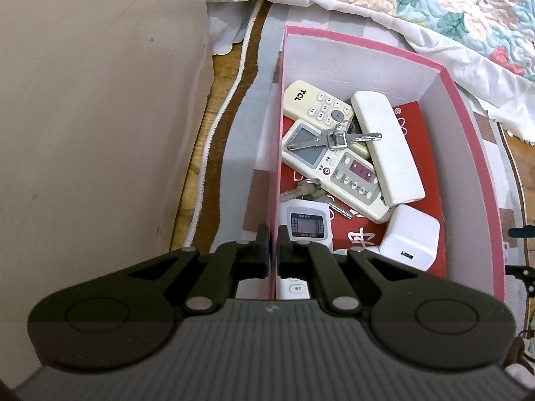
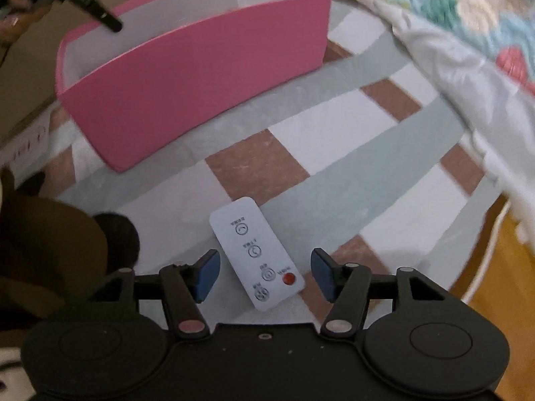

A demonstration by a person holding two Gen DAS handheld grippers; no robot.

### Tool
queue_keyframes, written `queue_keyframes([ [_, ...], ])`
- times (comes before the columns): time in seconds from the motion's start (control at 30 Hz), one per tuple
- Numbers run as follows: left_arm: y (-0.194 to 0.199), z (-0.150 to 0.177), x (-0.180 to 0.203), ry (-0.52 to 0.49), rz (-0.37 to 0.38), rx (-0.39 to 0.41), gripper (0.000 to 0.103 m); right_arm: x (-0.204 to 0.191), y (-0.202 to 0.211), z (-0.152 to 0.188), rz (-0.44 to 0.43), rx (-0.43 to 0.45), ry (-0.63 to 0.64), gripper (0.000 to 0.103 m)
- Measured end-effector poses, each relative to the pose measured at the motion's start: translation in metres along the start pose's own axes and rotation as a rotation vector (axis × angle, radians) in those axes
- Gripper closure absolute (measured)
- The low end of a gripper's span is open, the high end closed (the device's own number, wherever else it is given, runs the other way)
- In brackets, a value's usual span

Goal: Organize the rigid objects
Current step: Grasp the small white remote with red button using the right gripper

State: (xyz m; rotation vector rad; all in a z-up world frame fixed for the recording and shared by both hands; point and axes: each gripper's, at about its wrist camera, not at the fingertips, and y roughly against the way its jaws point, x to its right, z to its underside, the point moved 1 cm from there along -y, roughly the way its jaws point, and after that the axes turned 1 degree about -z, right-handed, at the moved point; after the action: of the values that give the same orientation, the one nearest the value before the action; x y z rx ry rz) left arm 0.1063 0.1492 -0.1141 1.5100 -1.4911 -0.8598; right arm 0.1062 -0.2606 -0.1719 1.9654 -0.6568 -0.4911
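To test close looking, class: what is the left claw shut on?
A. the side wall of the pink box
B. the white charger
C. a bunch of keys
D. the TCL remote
A: the left claw has both fingers pressed against the pink box wall, one on each side; the keys, remote and charger lie loose inside.

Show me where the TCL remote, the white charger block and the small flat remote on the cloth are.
TCL remote (image 1: 312,100), left wrist view, on its upper body by the logo.
White charger block (image 1: 409,237), left wrist view, on its top face.
Small flat remote (image 2: 255,254), right wrist view, mid face.
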Motion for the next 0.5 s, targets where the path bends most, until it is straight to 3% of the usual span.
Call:
queue_keyframes([
  [0.1,0.001,-0.001,-0.004,0.01,0.022,-0.011,0.099,-0.001,-0.014,-0.001,-0.046,-0.044,-0.004,0.036],
  [0.2,0.002,-0.001,-0.002,0.001,0.017,-0.015,0.099,-0.014,-0.018,0.0,-0.008,-0.056,0.088,0.035],
  [0.33,0.003,-0.001,0.003,-0.021,-0.006,-0.018,0.099,-0.02,-0.016,-0.003,0.008,-0.059,0.068,0.057],
  [0.5,0.003,-0.002,0.004,-0.026,-0.011,-0.02,0.099,-0.023,-0.012,0.001,0.052,-0.028,0.036,0.058],
])
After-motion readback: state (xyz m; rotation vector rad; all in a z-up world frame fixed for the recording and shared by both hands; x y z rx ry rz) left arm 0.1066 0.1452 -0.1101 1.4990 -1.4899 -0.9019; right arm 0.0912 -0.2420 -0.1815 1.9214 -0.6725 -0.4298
